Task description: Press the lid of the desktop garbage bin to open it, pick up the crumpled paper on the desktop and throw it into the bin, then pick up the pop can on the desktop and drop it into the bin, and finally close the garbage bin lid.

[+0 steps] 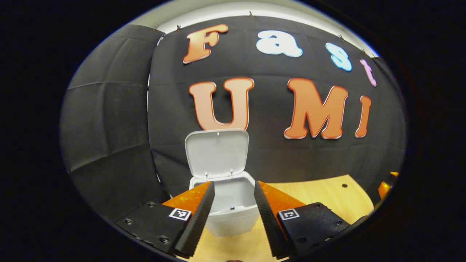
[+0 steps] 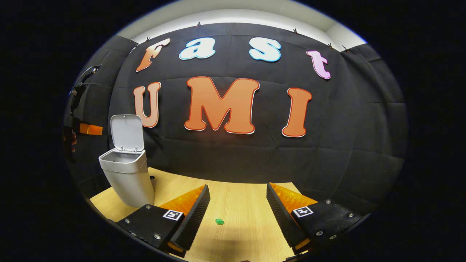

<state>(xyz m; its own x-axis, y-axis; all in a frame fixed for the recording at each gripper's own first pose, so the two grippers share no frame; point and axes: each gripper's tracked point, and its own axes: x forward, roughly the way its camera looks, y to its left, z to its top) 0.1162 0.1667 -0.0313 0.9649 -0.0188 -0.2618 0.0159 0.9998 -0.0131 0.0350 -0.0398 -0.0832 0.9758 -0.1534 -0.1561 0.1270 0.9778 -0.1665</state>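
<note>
Bin (image 1: pixel 231 209) stood white on the wooden surface (image 1: pixel 327 193), its lid (image 1: pixel 217 153) swung up and upright against the black cloth wall behind it. In the left gripper view my left claw (image 1: pixel 233 207) hung just in front of the bin and above its open mouth, fingers spread wide with nothing between them; the bin's front rim showed in the gap.

In the right gripper view the bin (image 2: pixel 127 174) sat at the far left of the surface (image 2: pixel 236 203), lid (image 2: pixel 126 133) raised, and left of the bin was my other claw with a bit of hand. My right claw (image 2: pixel 238 209) was well to the bin's right, wide open and holding nothing. A small green thing (image 2: pixel 219 221) lay on the surface between its fingers.
</note>
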